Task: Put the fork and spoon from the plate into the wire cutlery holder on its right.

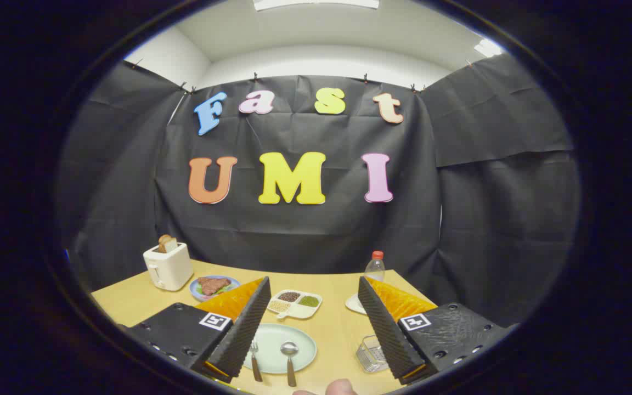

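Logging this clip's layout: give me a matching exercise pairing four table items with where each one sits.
Things:
1. spoon
2. toaster
3. wire holder
4. bottle

Places:
A. back of the table, near the booth wall, beyond the right finger
B. on the pale plate, beside the fork
C. left rear of the table, next to the blue dish of food
D. right of the plate, partly behind the right finger

Pairs: 1-B, 2-C, 3-D, 4-A

The gripper hovers above the table, jaws open and holding nothing.
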Demonstrator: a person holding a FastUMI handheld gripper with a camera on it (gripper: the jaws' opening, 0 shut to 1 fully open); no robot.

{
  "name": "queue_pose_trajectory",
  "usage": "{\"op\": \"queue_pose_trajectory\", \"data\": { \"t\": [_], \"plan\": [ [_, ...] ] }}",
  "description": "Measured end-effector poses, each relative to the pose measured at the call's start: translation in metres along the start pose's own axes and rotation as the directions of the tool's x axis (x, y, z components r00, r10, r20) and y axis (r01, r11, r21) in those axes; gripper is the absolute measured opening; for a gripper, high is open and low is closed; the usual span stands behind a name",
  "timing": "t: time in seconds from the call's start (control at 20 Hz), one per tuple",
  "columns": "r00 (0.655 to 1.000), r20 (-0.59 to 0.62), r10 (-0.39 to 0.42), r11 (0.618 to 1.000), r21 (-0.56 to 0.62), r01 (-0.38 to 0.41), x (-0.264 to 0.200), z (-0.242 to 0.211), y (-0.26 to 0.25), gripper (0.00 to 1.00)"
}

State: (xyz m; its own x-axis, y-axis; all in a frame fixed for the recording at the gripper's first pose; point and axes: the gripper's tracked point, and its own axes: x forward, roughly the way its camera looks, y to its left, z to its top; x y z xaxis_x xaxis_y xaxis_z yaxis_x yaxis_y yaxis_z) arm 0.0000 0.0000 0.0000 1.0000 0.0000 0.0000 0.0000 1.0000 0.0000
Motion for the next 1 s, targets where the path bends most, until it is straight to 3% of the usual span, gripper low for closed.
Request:
{"op": "queue_pose_trajectory", "data": {
  "t": [1.0],
  "plan": [
    [1.000,-0.020,-0.009,1.000,0.013,0.009,0.0000,-0.0005,0.0008,0.96]
  ]
}}
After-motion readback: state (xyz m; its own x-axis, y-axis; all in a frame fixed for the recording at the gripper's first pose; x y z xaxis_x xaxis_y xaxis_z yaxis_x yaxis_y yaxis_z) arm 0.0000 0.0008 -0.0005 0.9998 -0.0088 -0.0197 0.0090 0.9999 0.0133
